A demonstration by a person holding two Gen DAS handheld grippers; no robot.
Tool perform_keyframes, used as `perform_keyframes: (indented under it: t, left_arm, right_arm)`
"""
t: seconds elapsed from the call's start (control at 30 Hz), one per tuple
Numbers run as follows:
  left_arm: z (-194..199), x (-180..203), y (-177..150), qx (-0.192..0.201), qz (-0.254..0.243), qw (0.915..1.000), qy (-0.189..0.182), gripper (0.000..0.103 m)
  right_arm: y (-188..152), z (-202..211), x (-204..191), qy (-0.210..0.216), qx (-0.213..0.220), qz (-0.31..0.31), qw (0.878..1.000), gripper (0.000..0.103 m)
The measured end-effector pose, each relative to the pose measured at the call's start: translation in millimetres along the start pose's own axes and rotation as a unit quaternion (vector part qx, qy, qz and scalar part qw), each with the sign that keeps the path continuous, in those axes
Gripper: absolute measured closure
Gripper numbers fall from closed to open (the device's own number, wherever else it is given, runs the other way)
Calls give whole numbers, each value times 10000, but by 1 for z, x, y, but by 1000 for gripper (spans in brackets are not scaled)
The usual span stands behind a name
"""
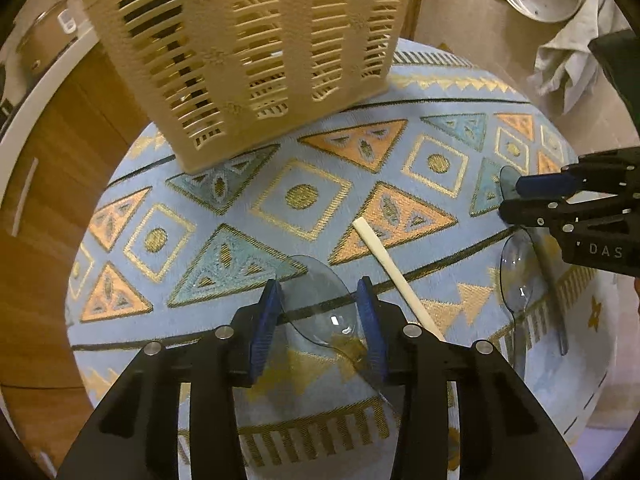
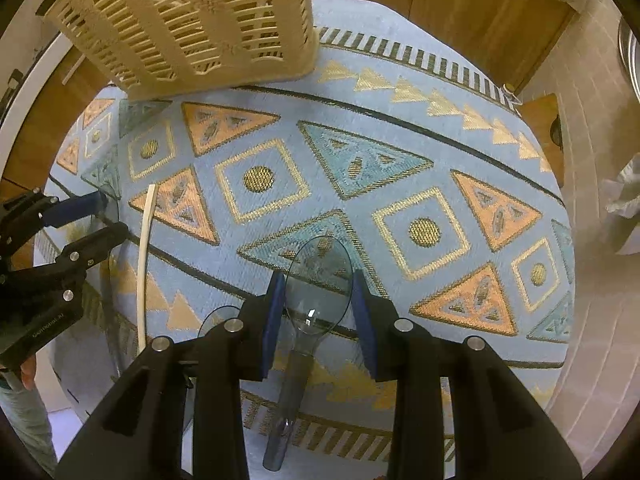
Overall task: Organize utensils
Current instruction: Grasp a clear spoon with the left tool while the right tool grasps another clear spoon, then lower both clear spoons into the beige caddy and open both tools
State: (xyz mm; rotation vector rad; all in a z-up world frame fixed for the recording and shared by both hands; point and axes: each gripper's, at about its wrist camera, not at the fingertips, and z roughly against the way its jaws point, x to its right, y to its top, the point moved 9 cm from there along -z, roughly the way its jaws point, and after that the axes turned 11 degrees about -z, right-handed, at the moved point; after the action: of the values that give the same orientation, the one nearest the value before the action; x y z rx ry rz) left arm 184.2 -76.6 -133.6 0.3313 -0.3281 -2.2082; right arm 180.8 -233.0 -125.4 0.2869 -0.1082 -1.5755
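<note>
Left wrist view first: the left gripper [image 1: 320,312] sits low centre, its blue pads straddling the bowl of a clear plastic spoon [image 1: 316,304]. The bowl fills the gap and both pads look to be on its edges, so I'd call that a grip at a medium opening. The spoon's long axis runs from the bowl down-right under the right-hand pad. A cream chopstick [image 1: 400,276] lies just right of it, slanting from upper left to lower right. Far right, the right gripper [image 1: 516,204] works over a second clear spoon [image 1: 520,276].

The slatted beige basket [image 1: 240,52] stands at top centre, well beyond both tools. Through the slats I can't tell what it holds.

Right wrist view: the right gripper [image 2: 318,312] has the second clear spoon [image 2: 316,292] between its pads, bowl pointing up the frame, handle running straight down to the bottom edge. The pads look snug on the bowl's sides, a grip again. The chopstick [image 2: 144,264] runs near-vertical at left, beside the left gripper [image 2: 108,216]. The basket [image 2: 188,20] sits upper left, so the lift likely heads up and left. All this rests on the patterned blue mat [image 2: 400,128].
</note>
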Motion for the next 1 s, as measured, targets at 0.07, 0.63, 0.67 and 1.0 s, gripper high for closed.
perform_keyframes:
  t: [0.07, 0.63, 0.67, 1.0]
  left_arm:
    - [-2, 4, 2, -7, -82, 9999, 135, 64]
    - [68, 6, 18, 1445, 81, 9888, 367, 73]
    - [73, 5, 19, 1512, 84, 9877, 394, 73]
    - [149, 0, 37, 2721, 476, 9604, 373, 73]
  right_arm:
    - [-2, 0, -2, -39, 36, 74, 10000, 72]
    - [-12, 46, -13, 517, 715, 344, 9955, 73]
    - [-13, 51, -15, 561, 779, 381, 9947, 73]
    - [-9, 115, -35, 1067, 1805, 753, 9749, 73]
